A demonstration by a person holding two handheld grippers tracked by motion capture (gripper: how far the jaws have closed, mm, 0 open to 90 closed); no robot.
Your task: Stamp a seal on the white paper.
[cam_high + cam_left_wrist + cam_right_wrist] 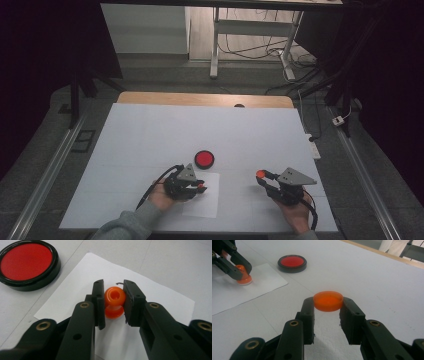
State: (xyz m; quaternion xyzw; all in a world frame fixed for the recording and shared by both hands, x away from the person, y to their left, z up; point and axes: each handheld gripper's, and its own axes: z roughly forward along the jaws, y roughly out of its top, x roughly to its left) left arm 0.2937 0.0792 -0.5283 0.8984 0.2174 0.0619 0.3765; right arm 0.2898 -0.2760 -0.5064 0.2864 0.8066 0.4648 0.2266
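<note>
Stamp (114,302) clamped in left gripper (113,301), base down on paper (155,297), cap (328,300) off and pinched in right gripper (327,305) above table; ink pad (27,263) open beside paper, recapping likely left

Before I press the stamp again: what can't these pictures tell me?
- Stamp face: pressed onto the paper under its own body, left gripper view.
- Any print on the paper: hidden beneath the stamp.
- Lid underside: faces away, right gripper view.
- Ink pad wetness: too small, high view.

A lab: bare table (150,130), floor cables (250,50) (dark curtained surroundings).
</note>
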